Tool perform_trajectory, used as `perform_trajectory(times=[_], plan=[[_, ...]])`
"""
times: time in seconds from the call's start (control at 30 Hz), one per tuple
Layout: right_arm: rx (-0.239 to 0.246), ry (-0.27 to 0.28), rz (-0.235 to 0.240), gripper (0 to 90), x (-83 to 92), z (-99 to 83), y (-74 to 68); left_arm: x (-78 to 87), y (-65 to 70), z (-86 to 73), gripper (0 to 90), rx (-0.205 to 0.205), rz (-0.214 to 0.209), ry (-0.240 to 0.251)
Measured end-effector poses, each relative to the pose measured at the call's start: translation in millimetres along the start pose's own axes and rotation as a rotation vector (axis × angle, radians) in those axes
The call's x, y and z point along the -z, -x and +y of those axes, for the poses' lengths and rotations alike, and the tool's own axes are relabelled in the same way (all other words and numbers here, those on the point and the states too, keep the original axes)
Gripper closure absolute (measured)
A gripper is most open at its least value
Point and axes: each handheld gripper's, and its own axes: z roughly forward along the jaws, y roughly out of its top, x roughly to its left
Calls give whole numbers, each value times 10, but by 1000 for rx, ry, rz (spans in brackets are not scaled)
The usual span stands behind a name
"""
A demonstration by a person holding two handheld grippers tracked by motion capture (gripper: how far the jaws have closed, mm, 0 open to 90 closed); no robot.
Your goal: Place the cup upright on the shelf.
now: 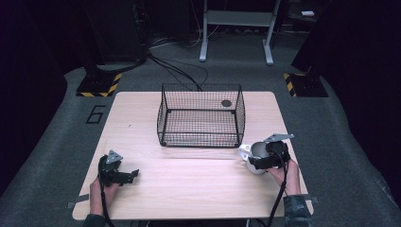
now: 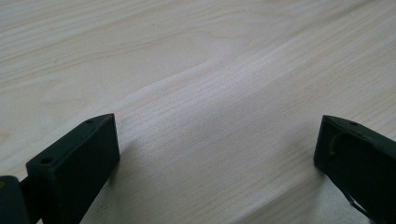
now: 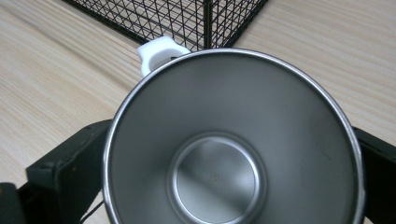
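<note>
A steel mug [image 3: 233,140] with a white handle [image 3: 156,52] sits between the jaws of my right gripper [image 1: 263,161], which is shut on its sides; its open mouth faces the camera. In the high view the mug [image 1: 256,153] is at the table's right, just off the front right corner of a black wire basket [image 1: 201,116]. My left gripper [image 1: 126,176] rests low at the table's front left, jaws wide apart over bare wood [image 2: 210,93], nothing between them.
The wire basket stands at the table's centre back with a small dark round object [image 1: 226,103] inside at its far right. The wooden table [image 1: 189,189] has open surface in front. Beyond the table are cables, a metal frame [image 1: 236,28] and striped floor bases [image 1: 100,85].
</note>
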Motion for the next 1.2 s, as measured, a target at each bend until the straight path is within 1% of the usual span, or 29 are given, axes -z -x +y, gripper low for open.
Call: perform_trajectory(times=[0.13,0.17,0.2,0.23,0.27,0.3,0.33,0.37,0.43,0.47,0.5,0.57,0.6,0.63,0.7,0.73,0.8,0.83,0.93,0.97,1.03,1.07,1.1,1.17,1.2], plan=[[-10,-11,0,0,-21,2,4,0,0,0,3,0,0,0],[-4,-1,-2,4,-20,-1,11,0,0,0,3,0,0,0],[-8,0,1,24,-17,-3,11,0,0,0,3,0,0,0],[-8,0,1,24,-17,-3,11,0,0,0,3,0,0,0],[-18,-2,-3,38,-13,-4,0,0,0,0,3,0,0,0],[-39,-3,-8,47,-9,-7,-15,0,0,0,3,0,0,0],[-39,-3,-8,47,-9,-7,-15,0,0,0,3,0,0,0],[-22,9,-13,50,-10,-14,-8,0,0,0,3,0,0,0],[-21,1,-10,51,-4,-14,-7,0,0,0,3,0,0,0],[-9,5,-14,52,-4,-23,1,0,0,0,3,0,0,0],[-11,13,-13,54,-3,-29,-2,0,0,0,3,0,0,0],[-16,8,-13,55,1,-29,-6,0,0,0,3,1,0,0],[-36,10,-16,56,1,-27,-24,0,0,0,3,0,0,0],[-33,7,-8,56,7,-30,-25,0,0,0,3,0,0,0],[-28,8,-9,56,8,-32,-24,0,0,0,3,1,0,-1],[-2,15,-3,56,10,-40,-7,0,0,0,3,1,0,0],[-18,10,8,57,23,-41,-17,0,0,0,3,0,0,0],[-3,13,4,57,25,-41,-10,0,0,0,3,0,0,0],[-3,23,-4,57,36,-39,-18,0,0,0,3,0,0,0],[-17,16,1,57,68,-31,-35,0,0,0,3,0,0,0],[-13,15,-3,57,85,-16,-45,0,0,0,3,0,0,0],[0,16,-4,57,91,-15,-43,0,0,0,3,0,0,0],[-2,16,3,57,101,-11,-52,0,0,0,3,0,0,0],[4,21,-2,57,107,-8,-54,0,0,0,3,0,0,0],[-3,20,-1,57,126,2,-77,0,0,0,3,0,0,0]])
